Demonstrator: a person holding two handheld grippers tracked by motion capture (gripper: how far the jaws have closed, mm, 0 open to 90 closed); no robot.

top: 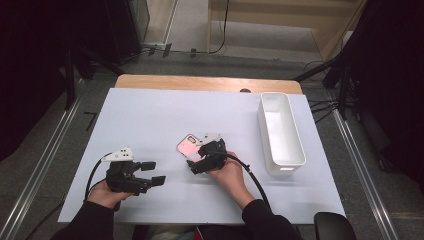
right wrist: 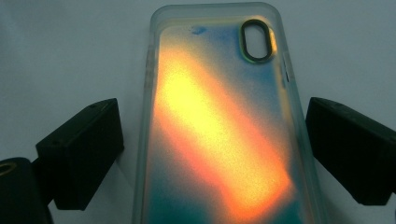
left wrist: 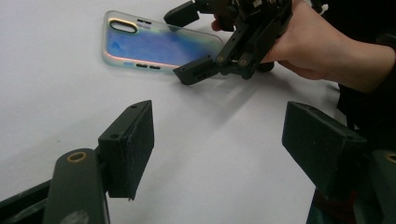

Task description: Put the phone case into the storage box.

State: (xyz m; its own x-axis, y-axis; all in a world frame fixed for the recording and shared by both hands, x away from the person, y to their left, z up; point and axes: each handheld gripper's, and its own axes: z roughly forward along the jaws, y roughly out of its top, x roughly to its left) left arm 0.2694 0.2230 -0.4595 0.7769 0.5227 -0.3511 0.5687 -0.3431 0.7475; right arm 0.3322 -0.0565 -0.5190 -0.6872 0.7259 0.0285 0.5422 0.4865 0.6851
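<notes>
Right gripper (top: 200, 159) spread wide astride the phone case (right wrist: 219, 130), not gripping; left gripper (top: 152, 172) open, empty.

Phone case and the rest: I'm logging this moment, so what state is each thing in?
Phone case: flat on the table, between the right gripper's open jaws, not clamped.
Right gripper: open, straddling the case.
Left gripper: open, holding nothing.
White bin: upright, looks empty.

The phone case (top: 190, 147) lies mid-table (top: 150, 115), the white bin (top: 280, 132) well to its right.
</notes>
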